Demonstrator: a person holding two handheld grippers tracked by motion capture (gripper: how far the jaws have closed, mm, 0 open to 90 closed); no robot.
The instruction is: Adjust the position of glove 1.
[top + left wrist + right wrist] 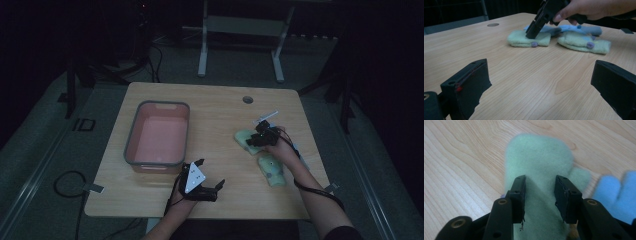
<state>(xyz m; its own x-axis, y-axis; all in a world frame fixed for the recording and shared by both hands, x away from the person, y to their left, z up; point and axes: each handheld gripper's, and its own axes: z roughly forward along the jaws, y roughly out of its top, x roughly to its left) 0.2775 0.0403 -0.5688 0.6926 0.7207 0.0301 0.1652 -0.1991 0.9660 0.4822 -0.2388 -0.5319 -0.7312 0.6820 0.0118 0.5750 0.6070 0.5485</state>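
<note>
While the high view stays dim, it shows a pale wooden table (215, 107) with a grey-rimmed pink plastic tub (158, 134) left of the frame's centre. At the lower middle of the frame, the left gripper (210, 175) rests near the table's front edge, its black jaws spread apart with nothing between them. Right of centre, the right gripper (252, 141) points down onto a pale green fleece mitten (243, 136), and a second pale green mitten (271, 171) lies just below it in the frame, beside the person's forearm.

Across the left gripper view, the left gripper's two black jaws rise at the lower left and lower right corners, wide apart over bare wood. In the upper middle of the frame the right gripper (531, 35) presses its tip onto the pale green fleece mitten (524, 40), which lies flat on the table. The second mitten (584, 43) lies just right of it, and a blue fabric piece (574, 28) sits behind both.

Along the right gripper view, the right gripper (540, 195) has its jaws partly closed on either side of a raised fold of the green mitten (539, 160); whether the pads press the fabric I cannot tell. Blue fabric (616, 192) shows at the right edge.
</note>
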